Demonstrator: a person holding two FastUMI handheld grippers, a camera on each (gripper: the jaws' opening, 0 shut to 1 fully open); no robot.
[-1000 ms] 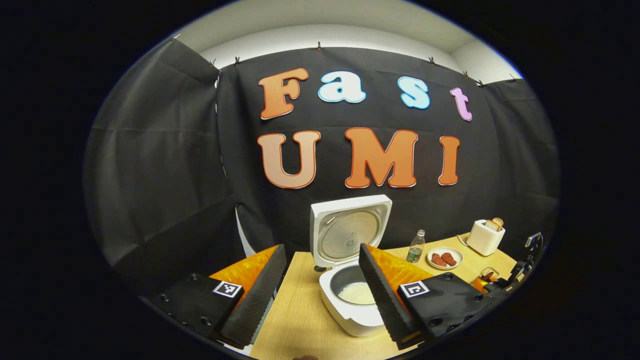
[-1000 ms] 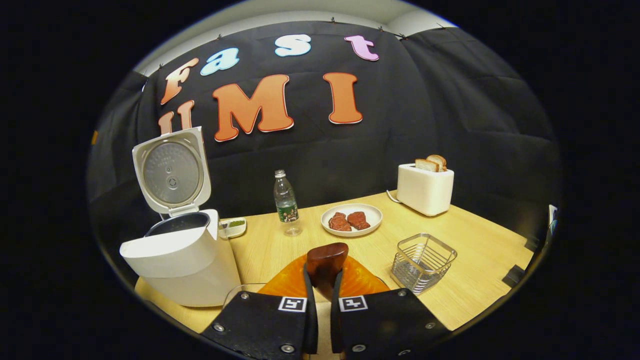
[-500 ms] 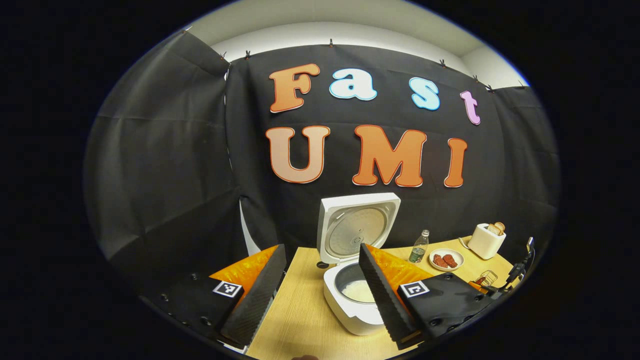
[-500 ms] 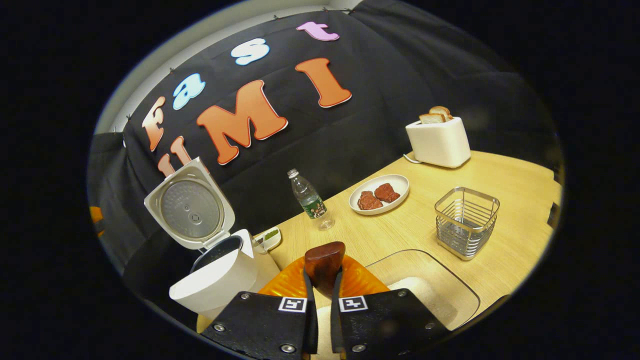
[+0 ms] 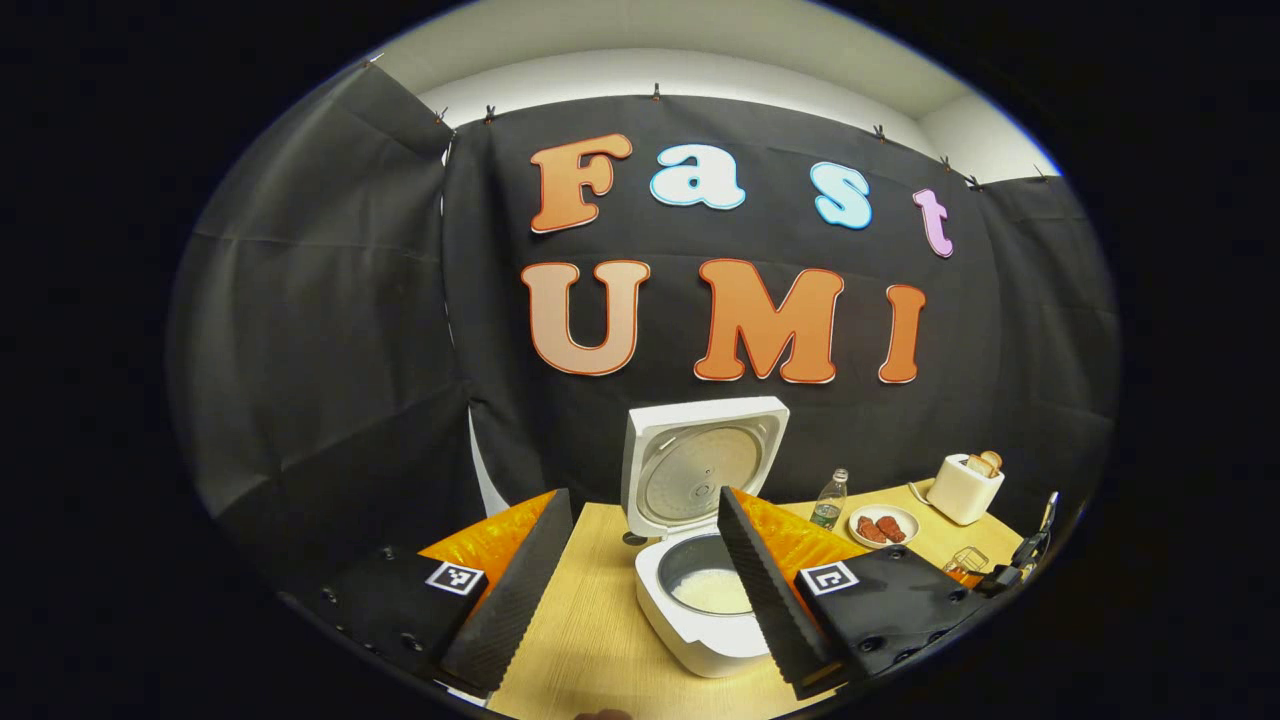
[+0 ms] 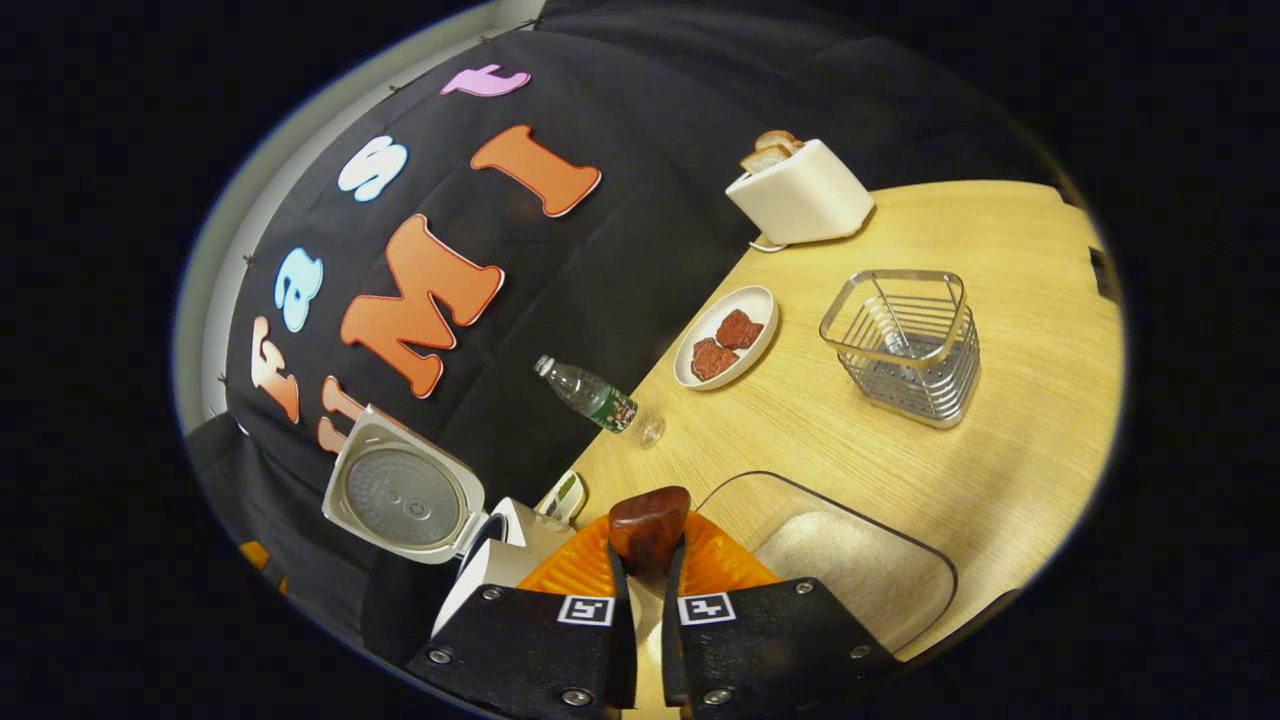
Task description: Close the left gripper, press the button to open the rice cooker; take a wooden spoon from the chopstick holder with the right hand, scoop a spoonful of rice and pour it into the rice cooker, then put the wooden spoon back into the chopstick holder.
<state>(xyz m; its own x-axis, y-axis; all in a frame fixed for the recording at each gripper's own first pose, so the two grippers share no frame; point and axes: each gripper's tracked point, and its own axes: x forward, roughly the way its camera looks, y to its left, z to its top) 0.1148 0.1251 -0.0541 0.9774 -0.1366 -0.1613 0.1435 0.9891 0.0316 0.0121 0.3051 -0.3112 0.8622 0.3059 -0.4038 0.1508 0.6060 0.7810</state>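
Note:
The white rice cooker stands with its lid raised, and white rice lies in the pot. My left gripper hangs open just in front of it, holding nothing. My right gripper is shut on the wooden spoon, whose dark bowl sticks up between the fingers. The gripper is rolled sideways beside a clear container of rice. The wire chopstick holder stands farther out on the table. The cooker lies to the left in the right gripper view.
On the wooden table are a plate with two pieces of meat, a plastic bottle, a white toaster with bread and a small dish beside the cooker. Black cloth walls close in the back and left.
My right gripper has rolled strongly to one side with the spoon and moved from beside the cooker toward the rice container. The left gripper stays open and has barely shifted.

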